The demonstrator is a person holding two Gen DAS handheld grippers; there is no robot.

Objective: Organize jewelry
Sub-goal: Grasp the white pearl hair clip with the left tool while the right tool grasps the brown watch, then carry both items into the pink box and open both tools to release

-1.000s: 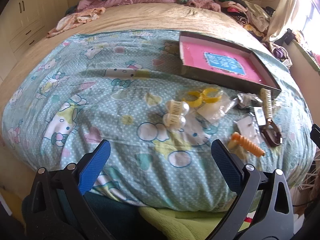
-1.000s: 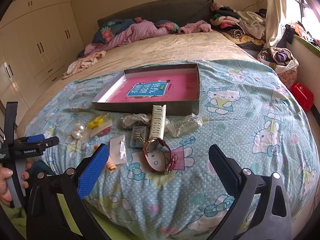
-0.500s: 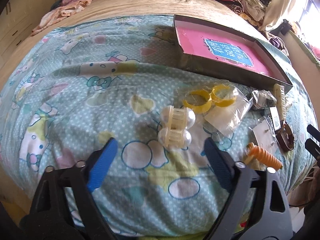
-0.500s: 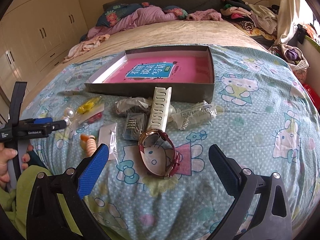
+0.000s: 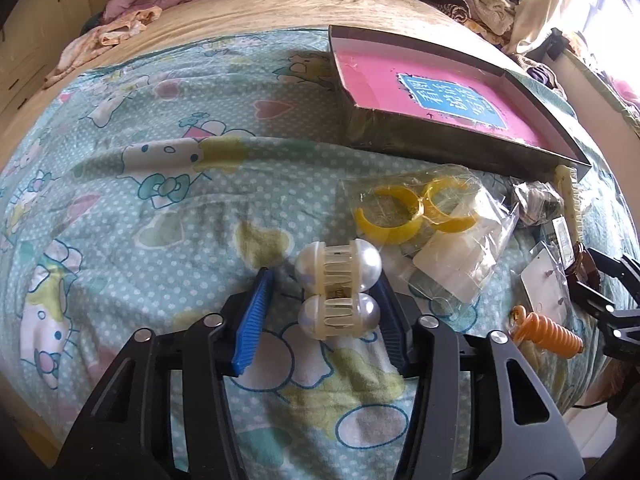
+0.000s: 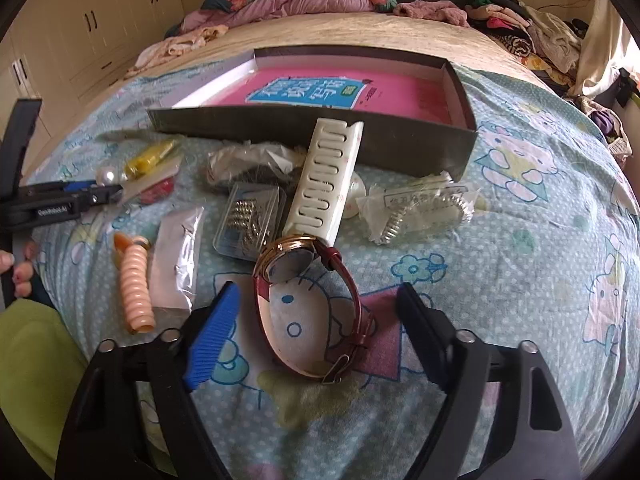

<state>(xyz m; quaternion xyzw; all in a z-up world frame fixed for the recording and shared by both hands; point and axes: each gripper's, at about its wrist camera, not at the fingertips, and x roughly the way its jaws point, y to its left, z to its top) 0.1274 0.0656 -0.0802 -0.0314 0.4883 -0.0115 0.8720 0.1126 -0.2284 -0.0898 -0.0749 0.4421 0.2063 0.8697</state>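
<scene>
Left gripper (image 5: 322,306): low over the bed, pointing forward and slightly down, jaws part-way apart.
Left fingers: the blue ribbed pad (image 5: 254,322) stands to the left with a gap inside it; the right-hand finger (image 5: 394,330) is angled inward.
Left gripper from the right wrist view: seen side-on at the left edge (image 6: 68,200), held level.
Left hand (image 6: 20,272): fingertips with painted nails wrap the handle.
Right gripper (image 6: 316,322): tilted down toward the bedspread, jaws wide apart.
Right fingers: blue pad (image 6: 214,334) on the left, dark finger (image 6: 424,330) on the right.
</scene>
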